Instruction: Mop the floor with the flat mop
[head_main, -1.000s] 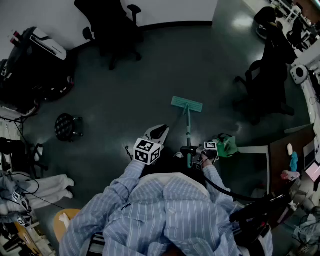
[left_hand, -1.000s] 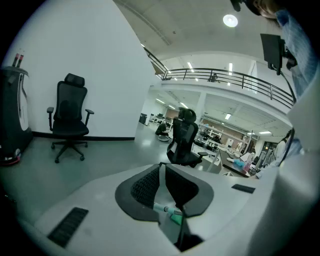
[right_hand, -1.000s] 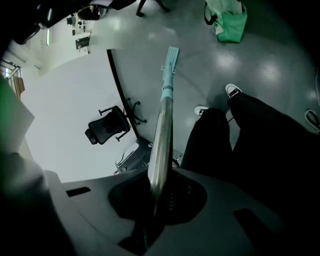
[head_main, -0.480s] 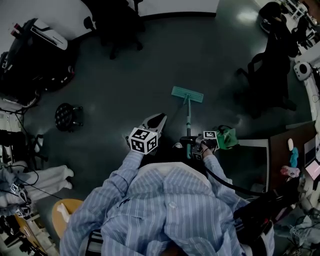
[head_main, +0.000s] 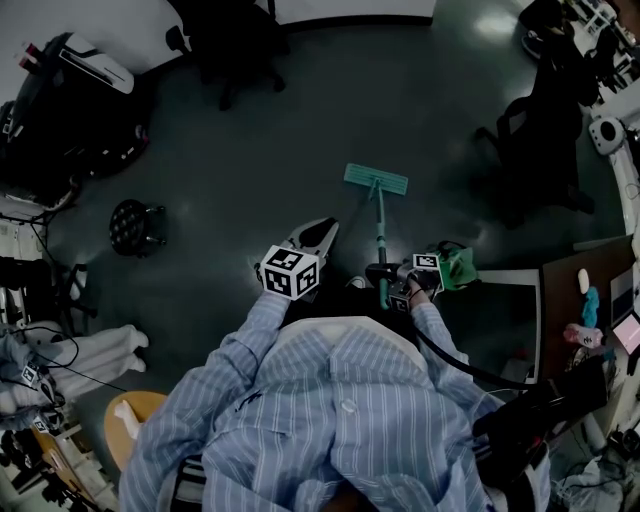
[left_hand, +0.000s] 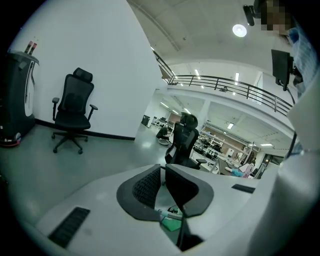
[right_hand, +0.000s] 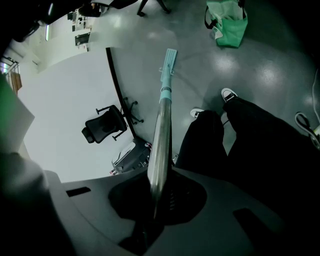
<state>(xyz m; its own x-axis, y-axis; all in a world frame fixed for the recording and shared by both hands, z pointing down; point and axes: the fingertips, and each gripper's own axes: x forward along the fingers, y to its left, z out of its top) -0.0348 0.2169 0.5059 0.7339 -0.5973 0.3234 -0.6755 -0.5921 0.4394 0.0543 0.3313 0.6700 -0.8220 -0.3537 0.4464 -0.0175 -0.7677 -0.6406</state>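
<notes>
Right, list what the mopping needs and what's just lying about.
Mopping: flat mop, its handle clamped in the right gripper; floor.
Lying about: green bag, black stool, office chair by the wall.

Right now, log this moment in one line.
right tool: shut on mop handle | left tool: empty, jaws together | mop head: flat on floor

The flat mop (head_main: 376, 180) is showing a teal head and silvery pole, the shirt (head_main: 340, 420) is showing blue-and-white stripes, the cube (head_main: 289, 273) on the left gripper (head_main: 322, 233) is showing black-and-white squares, and the bag (head_main: 458, 272) is showing green against the dark grey-green floor (head_main: 250, 150)
</notes>
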